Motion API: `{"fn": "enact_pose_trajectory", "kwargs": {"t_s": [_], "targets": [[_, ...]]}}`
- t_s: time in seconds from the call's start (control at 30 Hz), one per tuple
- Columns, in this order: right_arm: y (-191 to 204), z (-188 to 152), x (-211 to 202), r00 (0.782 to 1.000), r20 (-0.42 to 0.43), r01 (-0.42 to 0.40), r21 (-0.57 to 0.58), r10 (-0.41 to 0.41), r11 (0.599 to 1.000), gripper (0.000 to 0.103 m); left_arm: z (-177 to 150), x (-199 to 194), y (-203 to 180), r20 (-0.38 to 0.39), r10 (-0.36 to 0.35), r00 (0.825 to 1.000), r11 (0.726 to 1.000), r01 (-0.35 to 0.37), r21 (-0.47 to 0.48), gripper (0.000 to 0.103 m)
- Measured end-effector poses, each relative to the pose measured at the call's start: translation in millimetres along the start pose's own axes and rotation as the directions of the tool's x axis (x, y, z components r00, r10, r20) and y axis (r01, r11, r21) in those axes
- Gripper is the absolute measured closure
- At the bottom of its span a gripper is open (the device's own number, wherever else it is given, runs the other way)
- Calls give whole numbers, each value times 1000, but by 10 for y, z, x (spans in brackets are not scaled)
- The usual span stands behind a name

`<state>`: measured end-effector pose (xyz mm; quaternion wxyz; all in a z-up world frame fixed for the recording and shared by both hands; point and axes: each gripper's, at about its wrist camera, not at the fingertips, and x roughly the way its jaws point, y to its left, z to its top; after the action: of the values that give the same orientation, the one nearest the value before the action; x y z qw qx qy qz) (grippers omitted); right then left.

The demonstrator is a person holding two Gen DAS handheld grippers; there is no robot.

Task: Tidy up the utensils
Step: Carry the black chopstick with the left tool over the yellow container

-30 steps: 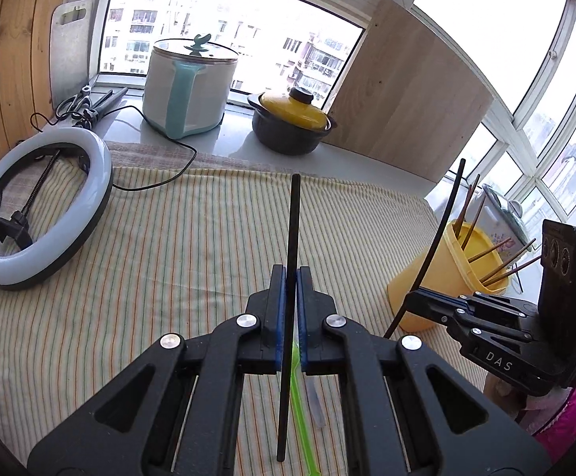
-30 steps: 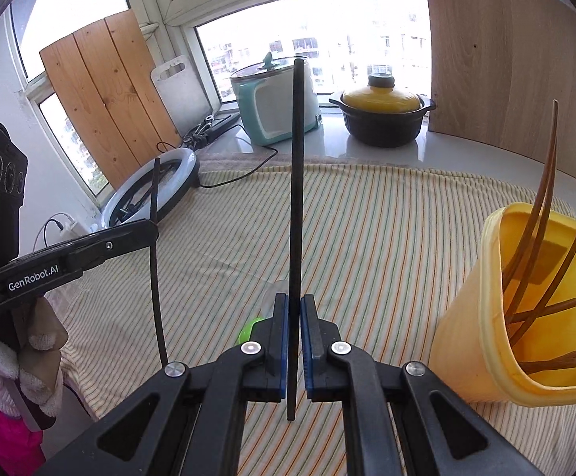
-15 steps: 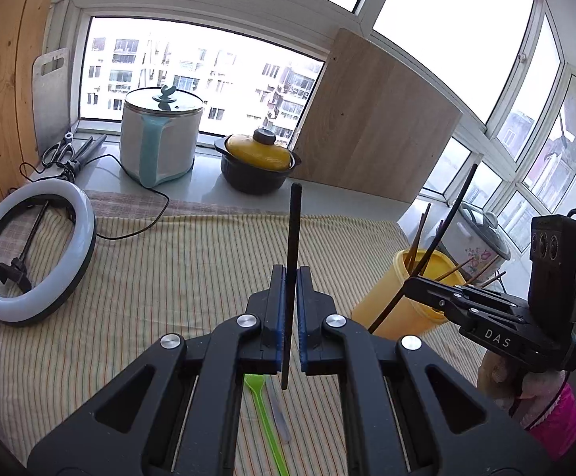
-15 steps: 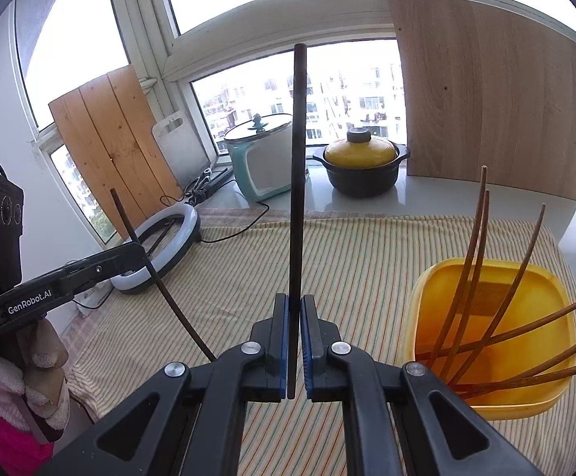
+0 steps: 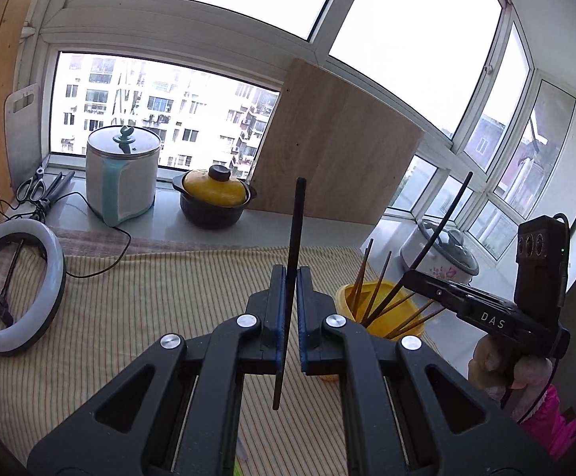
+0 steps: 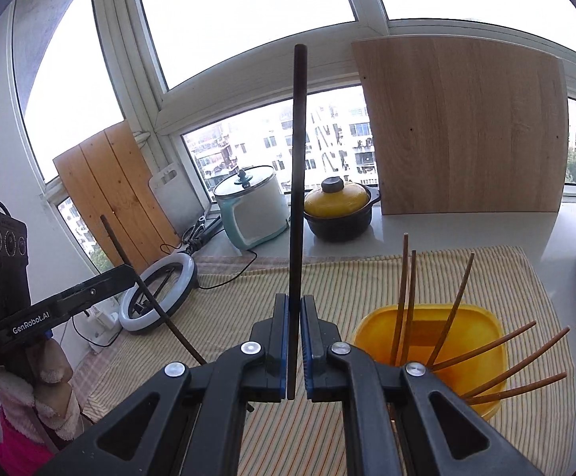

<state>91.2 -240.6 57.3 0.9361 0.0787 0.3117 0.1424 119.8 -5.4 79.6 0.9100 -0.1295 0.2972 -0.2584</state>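
Both tools clamped on a black chopstick each

Left tool (image 5: 288, 309) and right tool (image 6: 295, 337) each pinch an upright chopstick (image 5: 292, 261) (image 6: 296, 198) above the striped surface (image 6: 327, 281). Yellow bin (image 6: 482, 333) sits near the right edge; plenty of open cloth left, I think.

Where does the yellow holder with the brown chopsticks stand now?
In the right wrist view, the yellow holder stands lower right on the striped cloth, before the leaning wooden board.
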Motion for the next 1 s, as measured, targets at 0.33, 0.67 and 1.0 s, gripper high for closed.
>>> {"fn": "enact_pose_trajectory", "kwargs": {"t_s": [0.33,0.67,1.0], "targets": [[-345,121,-316,996,66,50,53,-54,997,100,200,72,-291,27,-49,998,998,48,37,100],[-656,160,-536,991,95,86,91,-94,992,100,349,181,-532,42,-84,996,995,81,56,100],[-878,55,-528,990,63,118,115,-126,986,100,476,275,-799,49,-113,992,990,109,89,100]]}}
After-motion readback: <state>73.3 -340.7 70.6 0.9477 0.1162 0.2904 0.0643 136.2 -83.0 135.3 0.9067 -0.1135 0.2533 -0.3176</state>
